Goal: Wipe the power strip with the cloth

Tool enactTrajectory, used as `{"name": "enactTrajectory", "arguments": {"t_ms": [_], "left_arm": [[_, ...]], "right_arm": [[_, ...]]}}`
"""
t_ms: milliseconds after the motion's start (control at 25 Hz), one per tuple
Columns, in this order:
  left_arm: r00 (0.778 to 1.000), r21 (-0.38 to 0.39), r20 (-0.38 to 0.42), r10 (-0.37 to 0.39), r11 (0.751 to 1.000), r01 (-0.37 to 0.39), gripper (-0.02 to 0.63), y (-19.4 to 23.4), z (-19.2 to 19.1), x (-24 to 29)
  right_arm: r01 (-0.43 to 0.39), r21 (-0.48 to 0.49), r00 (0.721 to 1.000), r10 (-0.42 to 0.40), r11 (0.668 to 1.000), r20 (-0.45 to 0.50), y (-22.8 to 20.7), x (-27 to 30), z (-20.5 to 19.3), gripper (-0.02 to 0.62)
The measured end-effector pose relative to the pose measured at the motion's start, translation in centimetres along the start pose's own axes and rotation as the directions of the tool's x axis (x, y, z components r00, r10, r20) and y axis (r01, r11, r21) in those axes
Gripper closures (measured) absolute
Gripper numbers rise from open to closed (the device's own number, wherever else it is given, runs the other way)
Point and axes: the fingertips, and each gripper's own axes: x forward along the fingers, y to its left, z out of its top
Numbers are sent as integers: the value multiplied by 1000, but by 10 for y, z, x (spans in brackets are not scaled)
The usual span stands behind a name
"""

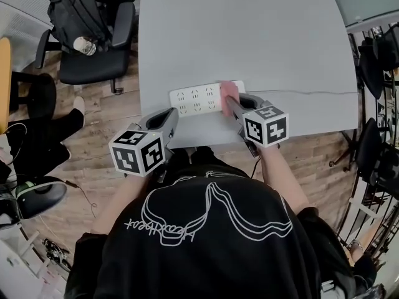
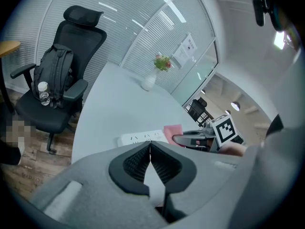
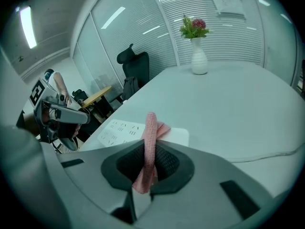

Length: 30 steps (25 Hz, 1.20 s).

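1. The right gripper has its jaws pinched on a pink cloth, which stands up between the pads as a folded strip and hangs out a little below them.
2. In the head view this right gripper points away from the person, and the cloth lies over the right part of the white power strip. A small piece of the strip shows beyond the cloth's right edge.
3. The left gripper has its jaws pressed together at the tips with nothing between them.
4. Seen from the head, the left gripper sits at the near table edge, just beside the strip's near left corner; whether it touches the strip cannot be told.
5. The power strip lies flat near the front edge of the grey table, sockets up, its long side across the person's view.
6. A thin cable runs from the strip's right end across the table to the right.
7. At the table's far end stands a white vase with flowers.
8. Left of the table is a black office chair with a backpack on it.
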Motion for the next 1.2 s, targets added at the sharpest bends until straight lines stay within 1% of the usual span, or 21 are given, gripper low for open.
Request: {"name": "enactTrajectory", "arguments": {"t_ms": [240, 440, 680, 760, 800, 880, 960, 1080, 1200], "left_arm": [[1000, 0, 19, 12, 1000, -12, 592, -17, -2, 8], [999, -14, 42, 24, 1000, -23, 592, -30, -1, 12], [994, -10, 88, 68, 998, -67, 592, -44, -4, 5], [991, -7, 111, 77, 997, -77, 592, -51, -4, 0], [989, -3, 123, 78, 997, -78, 592, -55, -3, -3], [986, 13, 149, 75, 997, -77, 592, -61, 1, -9], [981, 30, 176, 77, 996, -84, 592, -63, 7, -17], [972, 48, 225, 71, 995, -84, 592, -68, 19, -32], [957, 88, 289, 20, 995, -47, 592, -85, 35, -50]], "right_arm": [[25, 3, 1000, -25, 1000, 4, -29, -15, -5, 549], [24, -2, 1000, -24, 1000, 17, -44, -23, -6, 549], [1, -26, 999, 0, 1000, 44, -48, -28, -9, 549], [-32, -27, 996, 34, 999, 86, -44, -35, -6, 551], [-59, -24, 990, 61, 998, 128, -40, -40, -1, 552], [-114, -27, 965, 117, 993, 234, -30, -54, 18, 552], [-159, -59, 931, 170, 985, 323, -16, -69, 40, 554], [-240, -136, 863, 276, 961, 422, 18, -99, 68, 554], [-254, -224, 805, 334, 941, 491, 50, -134, 89, 554]]}}
